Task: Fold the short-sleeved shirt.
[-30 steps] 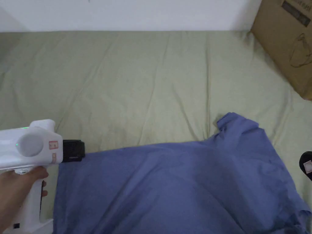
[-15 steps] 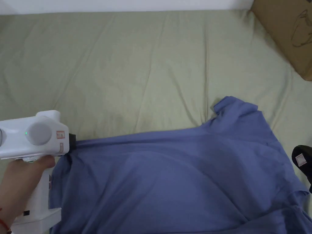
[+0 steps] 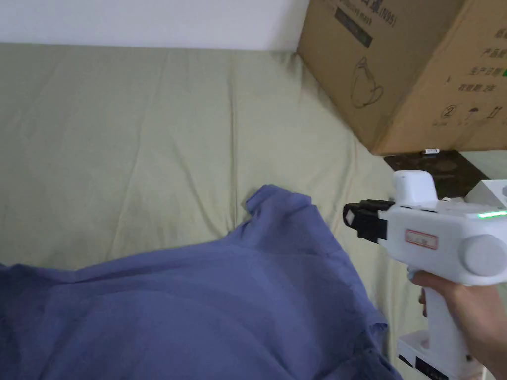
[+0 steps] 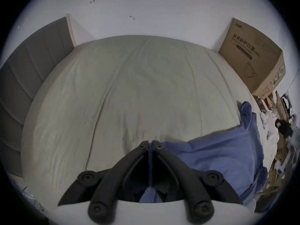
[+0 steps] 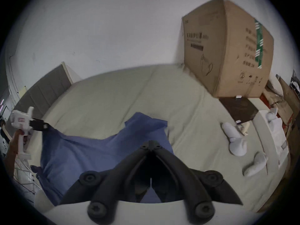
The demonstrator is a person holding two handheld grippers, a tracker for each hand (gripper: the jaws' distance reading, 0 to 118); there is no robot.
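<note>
A blue short-sleeved shirt [image 3: 198,307] lies spread on the pale green bed sheet [image 3: 148,148], one sleeve [image 3: 277,203] poking up toward the wall. My left gripper [image 4: 151,145] is shut on the shirt's [image 4: 219,150] edge, with blue cloth pinched between the jaws. The right gripper view shows this left gripper [image 5: 46,126] at the shirt's [image 5: 90,150] far left corner. A hand holds my right gripper [image 3: 352,220] in the air just right of the sleeve. Its jaws [image 5: 151,143] are shut with nothing between them.
A big cardboard box [image 3: 396,74] stands at the bed's back right corner against the white wall, with a dark board [image 3: 440,168] beneath it. Several white soft things [image 5: 235,140] lie on the sheet to the right. A grey padded headboard [image 4: 32,63] bounds the left side.
The head camera has swung right, so the left gripper has left its picture. The right gripper has risen from the shirt's lower right side to beside the sleeve.
</note>
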